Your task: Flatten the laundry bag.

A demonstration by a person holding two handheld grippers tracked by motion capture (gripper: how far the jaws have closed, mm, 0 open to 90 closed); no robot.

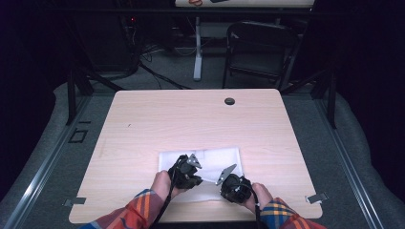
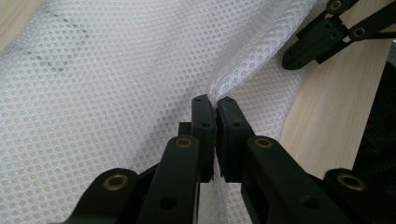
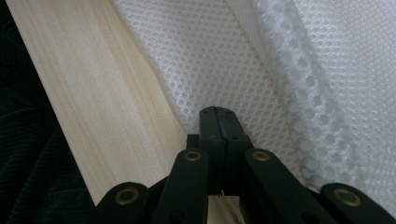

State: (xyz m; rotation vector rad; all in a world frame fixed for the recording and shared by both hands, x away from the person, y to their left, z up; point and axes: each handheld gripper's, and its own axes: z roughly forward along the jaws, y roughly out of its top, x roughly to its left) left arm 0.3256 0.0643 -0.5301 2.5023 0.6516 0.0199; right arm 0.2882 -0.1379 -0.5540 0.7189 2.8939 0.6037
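Observation:
A white mesh cloth point(image 1: 215, 157) lies flat on the light wooden table point(image 1: 191, 119), near its front edge. My left gripper point(image 1: 198, 179) rests over the cloth's near part. In the left gripper view it point(image 2: 215, 100) is shut on a pinched-up fold of the mesh cloth point(image 2: 116, 93). My right gripper point(image 1: 217, 183) sits just to its right, at the front edge of the cloth. In the right gripper view it point(image 3: 218, 112) is shut on the mesh cloth point(image 3: 224, 60) beside its border with the bare wood point(image 3: 93, 102). The right gripper's fingers point(image 2: 322, 37) also show beyond the fold.
A dark round grommet hole point(image 1: 229, 101) sits at the table's far edge. Metal clips point(image 1: 317, 197) mark the front corners. Behind the table stand a black chair point(image 1: 260, 47) and a white desk leg point(image 1: 197, 52). Plaid sleeves point(image 1: 138, 212) come in from the bottom.

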